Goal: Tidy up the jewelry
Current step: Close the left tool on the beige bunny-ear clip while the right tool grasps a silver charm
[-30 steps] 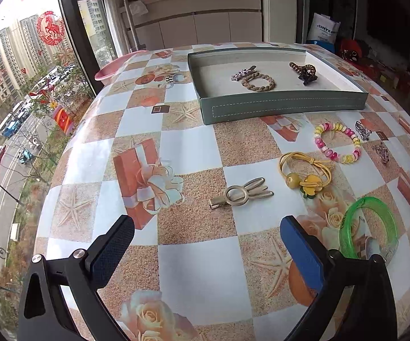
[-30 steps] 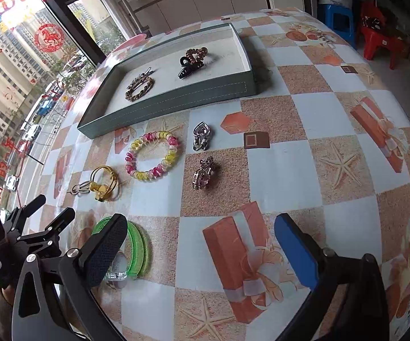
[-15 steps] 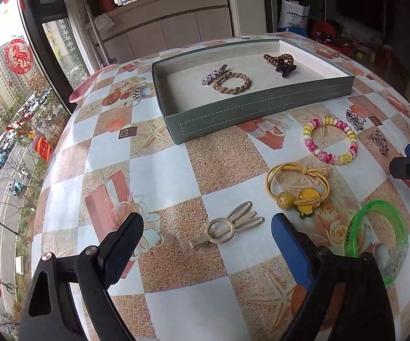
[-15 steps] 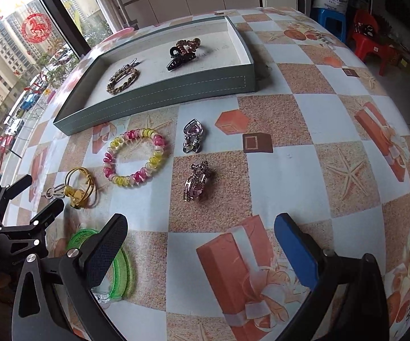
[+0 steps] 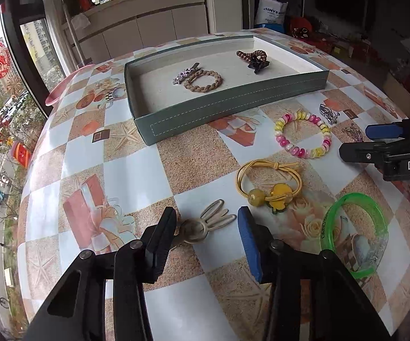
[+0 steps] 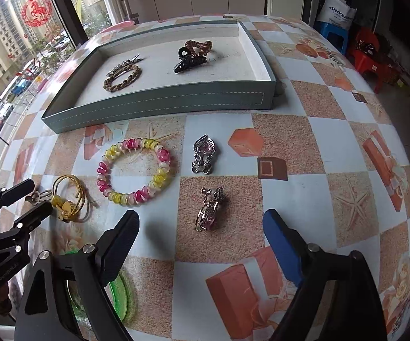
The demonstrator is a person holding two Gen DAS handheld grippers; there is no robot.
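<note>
A beige rabbit-ear hair clip (image 5: 205,224) lies on the patterned table between the closing jaws of my left gripper (image 5: 205,228). The black finger (image 5: 162,236) hides the clip's left end, and the blue pad (image 5: 247,238) stands just clear of it. My right gripper (image 6: 202,227) hovers over a pink-stone clip (image 6: 209,213); its jaws are wide and closing slightly, apart from the clip. The grey-green tray (image 5: 233,108) behind holds a braided brown ring (image 5: 203,81), a silver clip (image 5: 185,74) and a brown claw clip (image 5: 254,58).
Loose on the table lie a pink-and-yellow spiral bracelet (image 6: 136,197), a yellow hair tie (image 5: 267,196), a green bangle (image 5: 352,198) and a silver heart clip (image 6: 203,153). A window runs along the left table edge. Red stools (image 6: 369,59) stand on the floor at right.
My left gripper has come down over the beige clip and its jaws have narrowed sharply around it. The right gripper has moved in over the pink-stone clip, with its jaws a little narrower.
</note>
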